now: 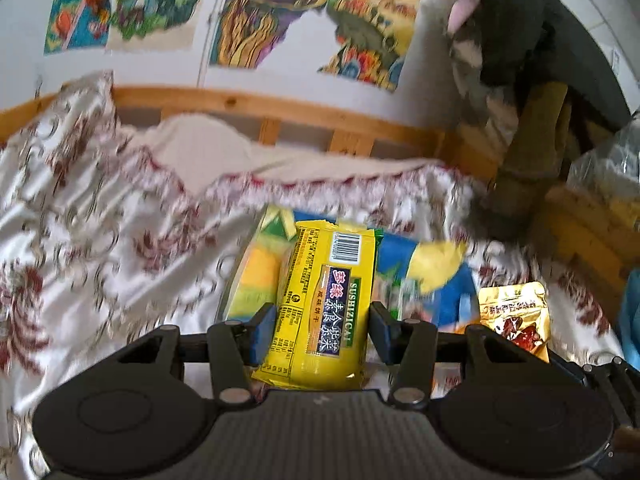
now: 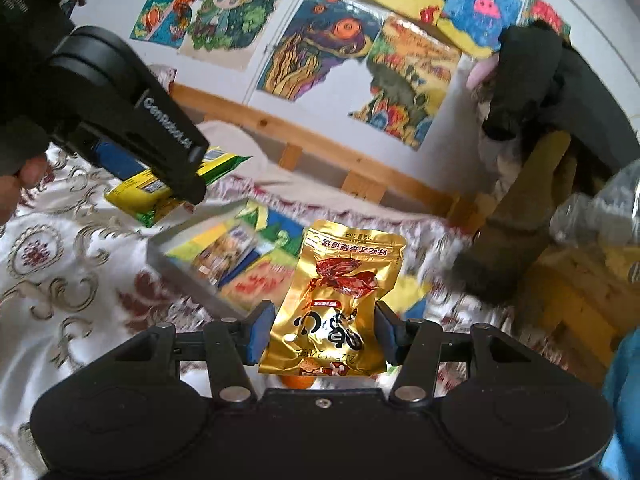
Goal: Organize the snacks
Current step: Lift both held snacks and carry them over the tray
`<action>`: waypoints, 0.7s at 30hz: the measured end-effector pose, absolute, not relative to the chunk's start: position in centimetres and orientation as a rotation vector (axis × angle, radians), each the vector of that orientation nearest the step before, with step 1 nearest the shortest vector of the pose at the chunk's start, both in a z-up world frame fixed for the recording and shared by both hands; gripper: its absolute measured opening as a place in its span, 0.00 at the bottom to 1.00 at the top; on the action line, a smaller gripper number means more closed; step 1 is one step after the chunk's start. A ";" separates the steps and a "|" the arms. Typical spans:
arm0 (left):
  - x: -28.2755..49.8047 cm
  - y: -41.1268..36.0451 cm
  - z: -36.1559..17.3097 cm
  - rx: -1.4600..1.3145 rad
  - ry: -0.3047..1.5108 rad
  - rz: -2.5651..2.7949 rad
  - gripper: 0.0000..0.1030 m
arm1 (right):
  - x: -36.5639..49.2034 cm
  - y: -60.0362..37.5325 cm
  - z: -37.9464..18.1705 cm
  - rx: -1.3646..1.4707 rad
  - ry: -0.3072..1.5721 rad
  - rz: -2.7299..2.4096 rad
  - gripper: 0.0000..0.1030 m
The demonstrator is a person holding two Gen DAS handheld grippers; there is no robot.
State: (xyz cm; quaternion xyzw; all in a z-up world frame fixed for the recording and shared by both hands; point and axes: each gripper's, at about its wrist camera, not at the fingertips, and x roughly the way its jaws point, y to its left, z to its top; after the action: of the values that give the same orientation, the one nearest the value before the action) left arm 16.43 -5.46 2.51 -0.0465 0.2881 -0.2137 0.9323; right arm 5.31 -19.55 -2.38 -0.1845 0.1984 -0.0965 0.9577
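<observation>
In the left wrist view a yellow snack packet [image 1: 328, 300] with a barcode stands upright in the air, my left gripper [image 1: 323, 320] shut on its sides. In the right wrist view my right gripper [image 2: 324, 328] is shut on a gold foil pouch [image 2: 340, 292] with a red picture, also lifted. Below both lies a shallow grey tray [image 2: 188, 276] with colourful packets inside, resting on the floral bedcloth. The left gripper [image 2: 176, 184] and its yellow packet [image 2: 140, 196] show at upper left of the right wrist view, above the tray's far-left corner. The gold pouch [image 1: 516, 316] shows low right in the left wrist view.
A wooden bed rail [image 1: 280, 108] runs behind the bedcloth, with drawings on the wall above. A dark plush toy [image 2: 532, 80] leans at the right, over a clear plastic bag [image 2: 600, 208]. A person's hand [image 2: 16, 184] holds the left gripper.
</observation>
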 end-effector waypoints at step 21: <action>28.0 -9.9 -1.6 -0.225 0.551 -0.498 0.52 | 17.7 -26.2 -3.6 -0.287 0.385 -0.223 0.54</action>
State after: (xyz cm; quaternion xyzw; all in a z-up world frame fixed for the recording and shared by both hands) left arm 28.03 -9.93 -1.56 -0.1095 0.2689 -0.2430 0.9256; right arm 17.65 -26.18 -3.64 -0.1416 0.1904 -0.1100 0.9652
